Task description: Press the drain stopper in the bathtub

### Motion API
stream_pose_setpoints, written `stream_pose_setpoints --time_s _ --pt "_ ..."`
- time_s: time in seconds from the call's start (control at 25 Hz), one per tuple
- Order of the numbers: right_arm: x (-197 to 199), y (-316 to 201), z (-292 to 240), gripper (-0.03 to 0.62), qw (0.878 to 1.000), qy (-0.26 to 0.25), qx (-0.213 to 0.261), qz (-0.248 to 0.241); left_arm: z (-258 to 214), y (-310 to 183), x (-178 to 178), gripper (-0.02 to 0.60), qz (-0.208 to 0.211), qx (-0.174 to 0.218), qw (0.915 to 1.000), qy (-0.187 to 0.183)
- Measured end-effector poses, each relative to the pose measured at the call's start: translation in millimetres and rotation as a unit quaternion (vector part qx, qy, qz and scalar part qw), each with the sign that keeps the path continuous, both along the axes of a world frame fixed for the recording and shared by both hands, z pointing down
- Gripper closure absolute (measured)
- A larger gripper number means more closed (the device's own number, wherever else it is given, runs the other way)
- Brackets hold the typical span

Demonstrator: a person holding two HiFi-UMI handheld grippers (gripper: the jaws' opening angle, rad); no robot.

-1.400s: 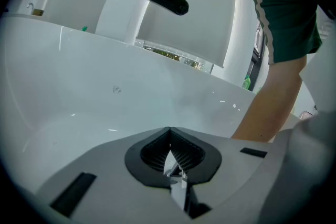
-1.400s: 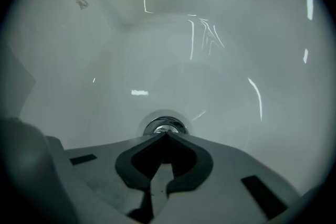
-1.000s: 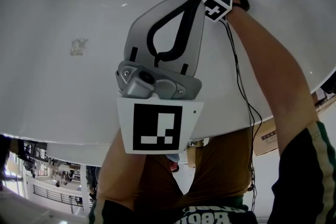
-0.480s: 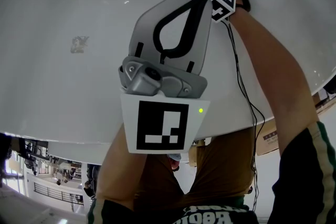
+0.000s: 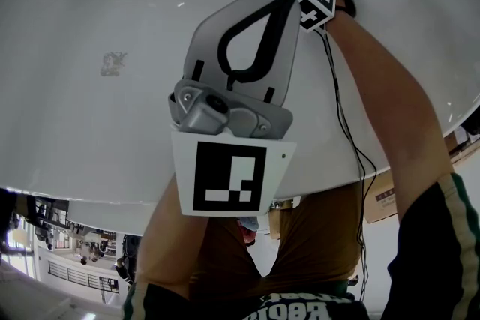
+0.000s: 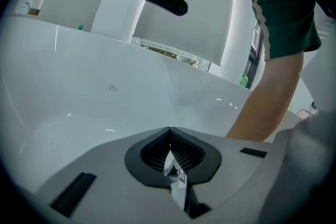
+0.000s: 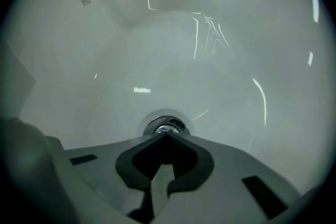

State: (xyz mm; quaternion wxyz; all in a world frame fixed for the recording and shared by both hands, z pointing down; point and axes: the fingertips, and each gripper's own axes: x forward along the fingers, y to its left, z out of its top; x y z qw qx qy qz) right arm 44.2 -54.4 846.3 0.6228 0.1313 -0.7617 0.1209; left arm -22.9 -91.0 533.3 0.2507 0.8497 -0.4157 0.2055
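The right gripper (image 7: 165, 134), a grey two-jaw tool with black inner pads, has its jaws closed tip to tip and holds nothing. The tips cover the near edge of the round chrome drain stopper (image 7: 164, 125). The stopper sits directly ahead of the gripper, in its ring in the floor of the glossy white bathtub (image 7: 236, 60). Whether the tips actually touch the metal cannot be told from this angle.

In the head view this gripper reaches to the far end of the tub. Its black-and-white marker cube (image 5: 316, 0) sits just behind the tips, above the person's bare forearm (image 5: 390, 109). A thin black cable (image 5: 346, 139) hangs down from the cube alongside that arm.

The left gripper (image 6: 169, 129), of the same grey build, is held back from the drain and just beside the right one. Its tips point towards the marker cube, and the cube shows through the slot between the pads in the left gripper view. Its jaws are likewise together and empty.

To the left of both grippers, well away from them, a small grey smudge (image 5: 112, 65) marks the tub's inner wall. Outside the tub rim, beyond the right arm, stands a brown cardboard box (image 5: 382, 195).
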Motion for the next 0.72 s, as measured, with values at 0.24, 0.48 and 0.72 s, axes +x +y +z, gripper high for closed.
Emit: stream_pose_setpoints --time_s 0.24,0.48,0.72 --pt "-0.4 -0.9 -0.3 0.583 1.000 -0.003 -0.009 0.012 1.1 0.5 1.6 0.574 0.004 -0.004 1.0000 0.005" --pt "0.9 -1.5 -1.7 0.583 1.000 -0.007 -0.007 0.024 4.0 3.3 5.3 0.574 0.008 -0.011 0.9999 0.005" --pt "-0.6 -0.5 -0.6 0.582 1.000 -0.004 -0.014 0.016 9.0 4.4 3.5 0.574 0.010 -0.016 0.9998 0.004"
